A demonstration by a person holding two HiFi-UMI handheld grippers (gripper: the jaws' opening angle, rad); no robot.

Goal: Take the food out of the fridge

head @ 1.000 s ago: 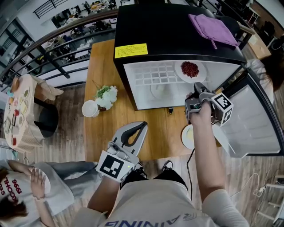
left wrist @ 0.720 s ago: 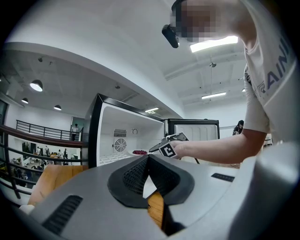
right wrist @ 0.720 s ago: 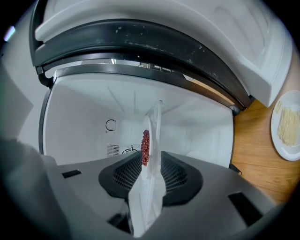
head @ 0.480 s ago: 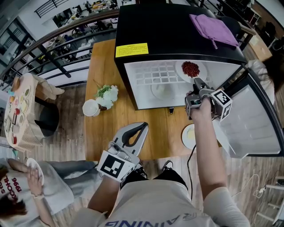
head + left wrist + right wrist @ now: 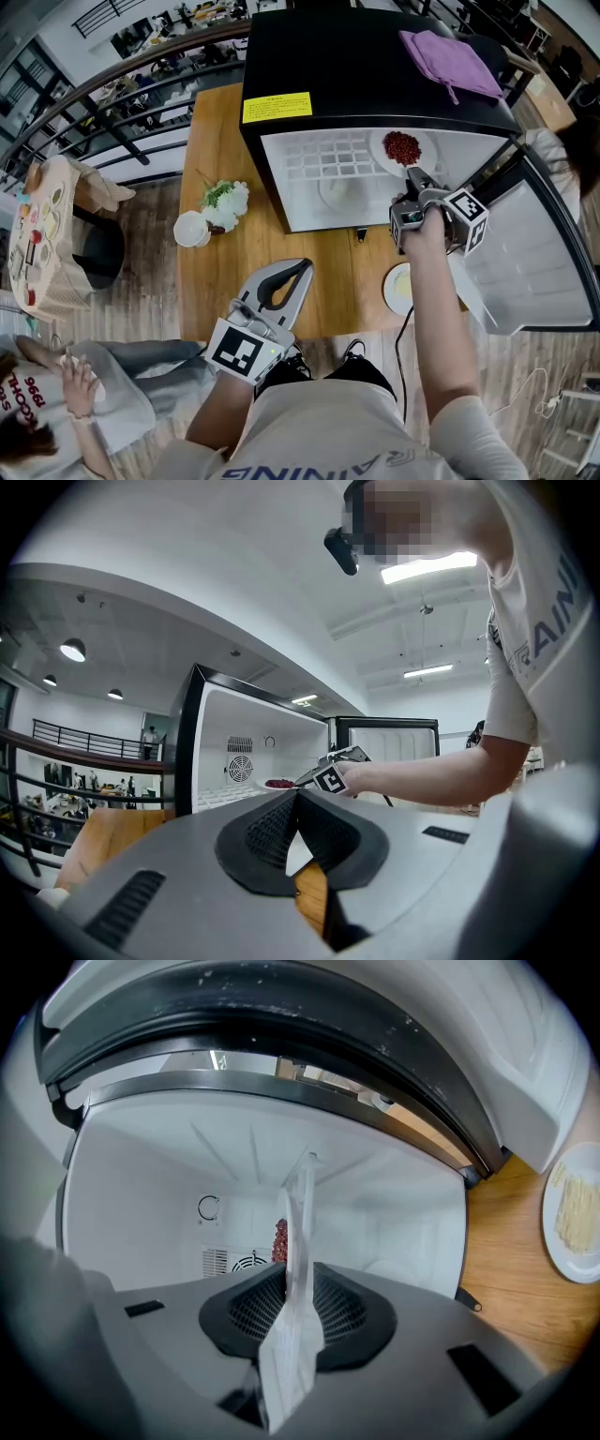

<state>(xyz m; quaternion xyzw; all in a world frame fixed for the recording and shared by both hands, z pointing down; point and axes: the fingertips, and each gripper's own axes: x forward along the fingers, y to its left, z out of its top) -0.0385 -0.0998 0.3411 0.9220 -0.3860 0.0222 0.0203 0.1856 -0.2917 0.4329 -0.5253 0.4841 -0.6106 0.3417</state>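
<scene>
One plate of pale strips (image 5: 397, 288) already sits out on the wooden table (image 5: 216, 272), just in front of the open fridge (image 5: 375, 56), so part of the job looks done. Inside the white fridge, a plate of red food (image 5: 401, 147) rests on the shelf at the right. A white dish (image 5: 341, 192) sits lower down near the middle, and what it holds cannot be made out.

The right gripper (image 5: 418, 176) reaches into the fridge opening, its tips at the near rim of the plate of red food. In the right gripper view its jaws have just been closing. The plate's white rim stands edge-on between them with the pads against it on both sides, so the gripper appears to be pinching the rim. The plate has not yet left the shelf.

The left gripper (image 5: 298, 272) is over the near table edge, away from the fridge, its jaws pressed together with nothing between them.

Left to do, by the look of it: draw the red food out, set it on the table, then fetch the white dish.
</scene>
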